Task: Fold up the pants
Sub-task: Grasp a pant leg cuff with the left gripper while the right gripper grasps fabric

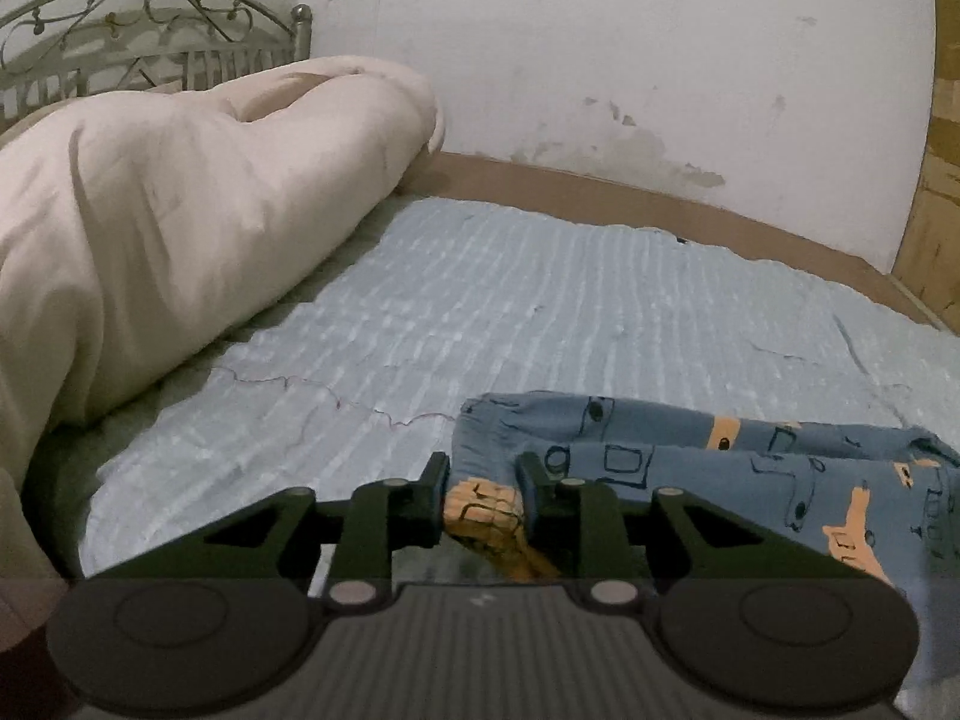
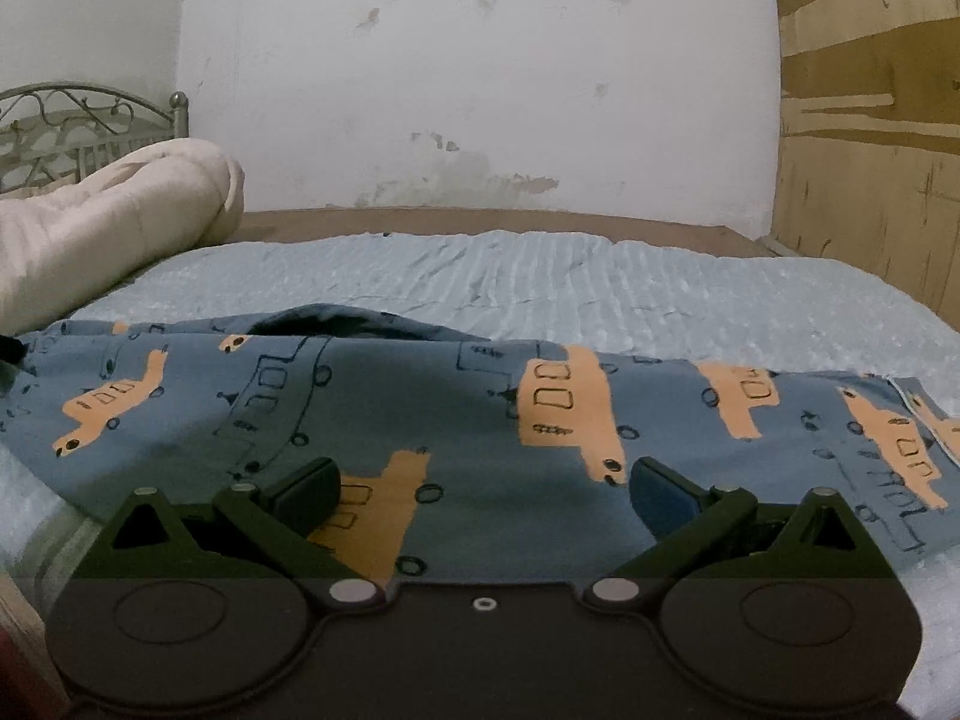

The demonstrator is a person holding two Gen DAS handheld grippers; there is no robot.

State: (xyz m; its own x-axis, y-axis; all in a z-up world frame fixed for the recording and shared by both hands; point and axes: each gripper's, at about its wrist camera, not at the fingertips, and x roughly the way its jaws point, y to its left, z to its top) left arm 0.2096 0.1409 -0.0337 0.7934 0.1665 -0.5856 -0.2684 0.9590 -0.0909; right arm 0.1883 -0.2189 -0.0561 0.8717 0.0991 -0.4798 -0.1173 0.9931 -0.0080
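Note:
Blue pants [image 1: 750, 480] printed with orange vehicles lie across the pale blue sheet [image 1: 480, 300], low and to the right in the left wrist view. My left gripper [image 1: 485, 468] is shut on a bunched orange-printed end of the pants, with cloth pinched between its black fingers. The right wrist view has the pants [image 2: 480, 408] spread wide from left to right, with a raised fold at their far edge. My right gripper [image 2: 485, 480] stands open just over the near part of the cloth, its jaws wide apart with nothing pinched.
A bulky cream duvet [image 1: 180, 210] is heaped on the left of the bed in front of a metal headboard [image 1: 150, 30]. A stained white wall [image 2: 480, 90] runs behind the bed. A wooden panel [image 2: 870, 120] stands at the right.

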